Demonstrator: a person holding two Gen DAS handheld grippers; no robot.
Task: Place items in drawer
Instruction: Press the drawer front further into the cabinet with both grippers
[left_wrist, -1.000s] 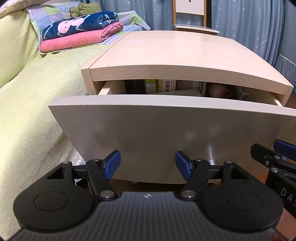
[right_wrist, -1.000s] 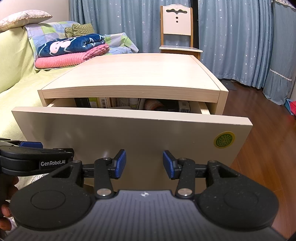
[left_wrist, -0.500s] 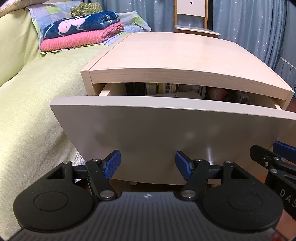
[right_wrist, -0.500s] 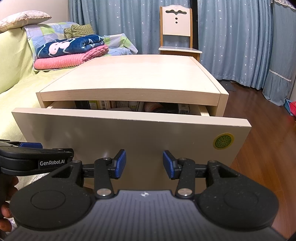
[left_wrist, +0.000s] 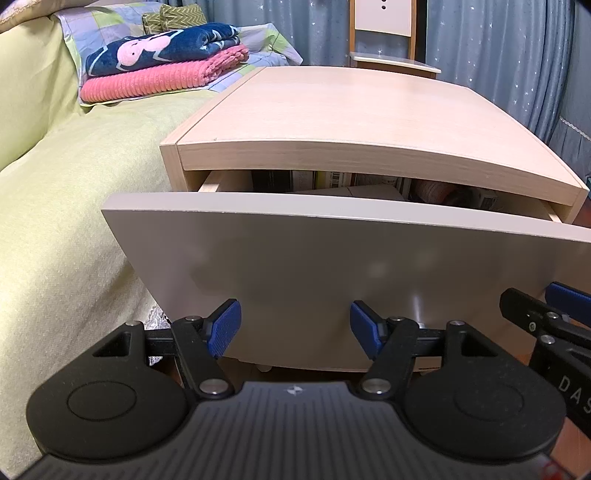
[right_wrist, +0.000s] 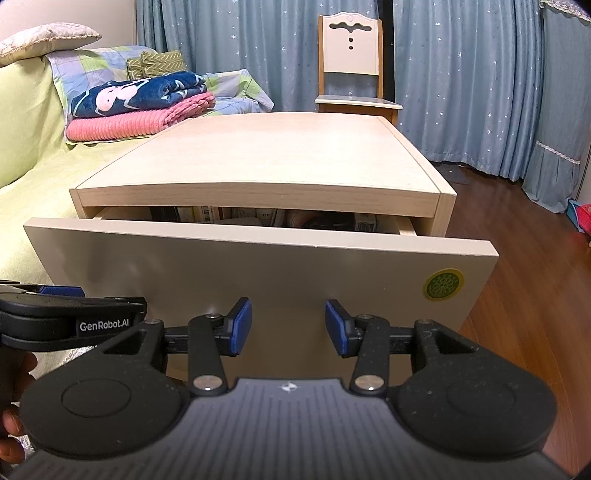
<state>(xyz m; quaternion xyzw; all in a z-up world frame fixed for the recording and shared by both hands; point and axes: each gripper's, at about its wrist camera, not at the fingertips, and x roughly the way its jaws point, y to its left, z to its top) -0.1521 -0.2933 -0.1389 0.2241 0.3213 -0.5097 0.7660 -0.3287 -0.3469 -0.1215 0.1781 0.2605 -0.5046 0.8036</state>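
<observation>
A light wood nightstand (left_wrist: 351, 122) (right_wrist: 266, 155) stands beside a bed, its drawer (left_wrist: 332, 258) (right_wrist: 258, 269) pulled out only a little. Boxes and packets (left_wrist: 369, 184) (right_wrist: 240, 214) show through the narrow gap under the top; most of them are hidden. My left gripper (left_wrist: 295, 325) is open and empty, its blue pads close to the lower drawer front. My right gripper (right_wrist: 289, 325) is also open and empty, low against the same front panel, to the right of the left one. Whether the pads touch the panel cannot be told.
A bed with a yellow-green cover (left_wrist: 55, 221) lies left of the nightstand, with folded pink and navy blankets (right_wrist: 140, 107) on it. A wooden chair (right_wrist: 351, 66) and blue curtains (right_wrist: 480, 74) stand behind. Wood floor (right_wrist: 524, 314) stretches to the right. A green sticker (right_wrist: 442, 284) marks the drawer front.
The drawer front has slid back toward the nightstand, so the gap has narrowed and fewer items show. Both grippers have moved forward with it, still open.
</observation>
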